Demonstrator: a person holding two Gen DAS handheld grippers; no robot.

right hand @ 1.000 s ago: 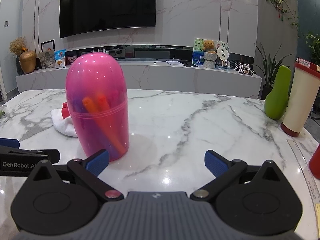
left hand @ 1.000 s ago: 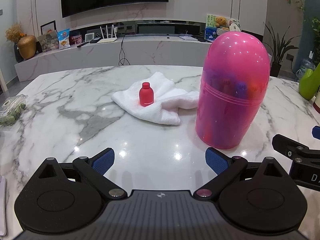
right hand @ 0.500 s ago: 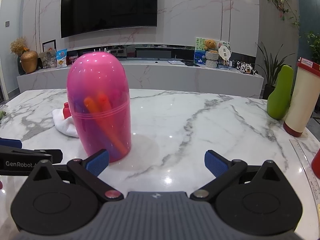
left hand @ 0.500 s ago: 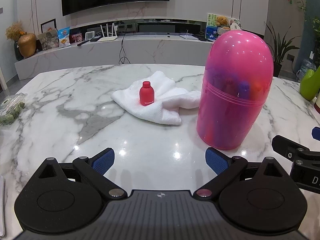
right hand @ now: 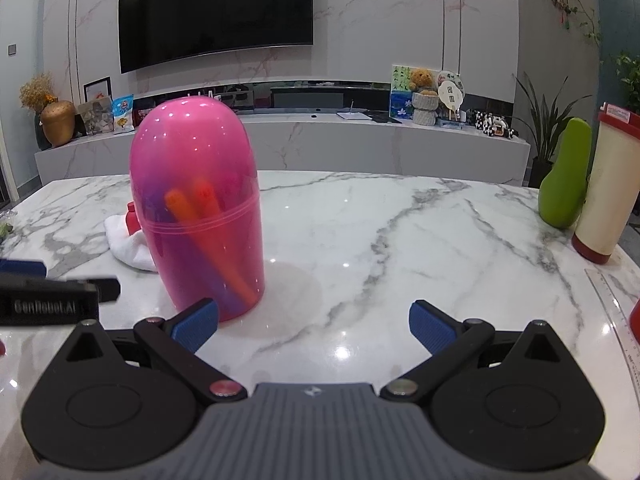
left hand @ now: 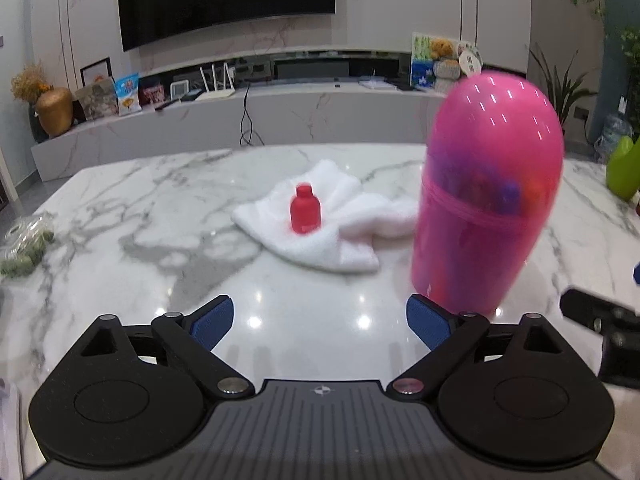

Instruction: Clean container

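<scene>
A tall pink domed container (left hand: 486, 192) (right hand: 196, 208) stands upright on the marble table (left hand: 140, 216), with orange and purple sticks showing through its wall. Left of it lies a white cloth (left hand: 328, 220) (right hand: 128, 244) with a small red bottle (left hand: 305, 209) on it. My left gripper (left hand: 320, 320) hovers low in front of the cloth, its jaws wide but closing, nothing between them; the container is just beyond its right finger. My right gripper (right hand: 314, 320) is open and empty, with the container just beyond its left fingertip.
A green pear-shaped bottle (right hand: 564, 172) and a cream cup with red trim (right hand: 604, 184) stand at the table's right edge, a clear ruler (right hand: 616, 316) near them. A bag of greens (left hand: 24, 248) lies at the left edge. A TV wall and a low shelf lie behind.
The left wrist view has shifted a little and is now blurred; its fingers stand slightly closer together. The container looms a bit nearer in both views. Nothing on the table has moved.
</scene>
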